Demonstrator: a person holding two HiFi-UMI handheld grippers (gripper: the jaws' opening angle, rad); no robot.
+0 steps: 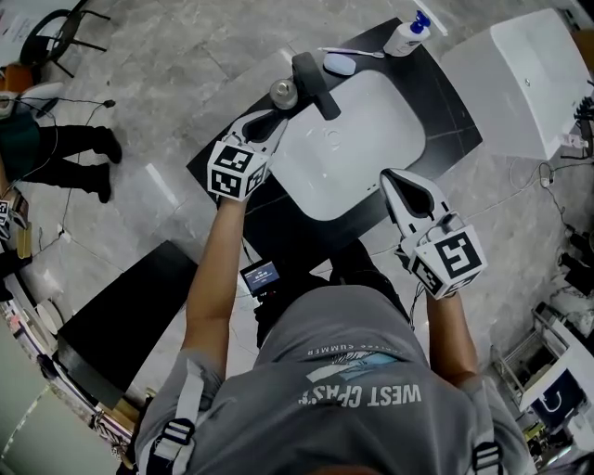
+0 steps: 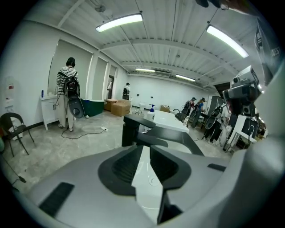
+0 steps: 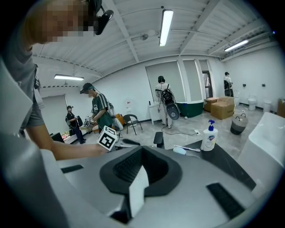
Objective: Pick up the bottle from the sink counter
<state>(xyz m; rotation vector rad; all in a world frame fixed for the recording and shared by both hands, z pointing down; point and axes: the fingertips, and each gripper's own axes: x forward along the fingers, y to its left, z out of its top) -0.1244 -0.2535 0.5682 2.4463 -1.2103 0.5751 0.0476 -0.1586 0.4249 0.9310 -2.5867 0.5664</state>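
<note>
Beside the basin (image 1: 348,139), at its far left corner by the tap (image 1: 314,83), the left gripper (image 1: 273,121) hovers with jaws slightly parted and empty. At the basin's near right rim, the right gripper (image 1: 392,181) is closed on nothing. Past its far right corner stands the bottle (image 1: 408,35), untouched. Best to open the right gripper wide and clamp the body below the pump (image 1: 422,19).

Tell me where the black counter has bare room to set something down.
Bare: the counter strip between the basin and the white unit on its right, and the strip along the basin's near side. Crowded: the back edge, with faucet, round metal piece, white oval object, toothbrush and bottle.
</note>
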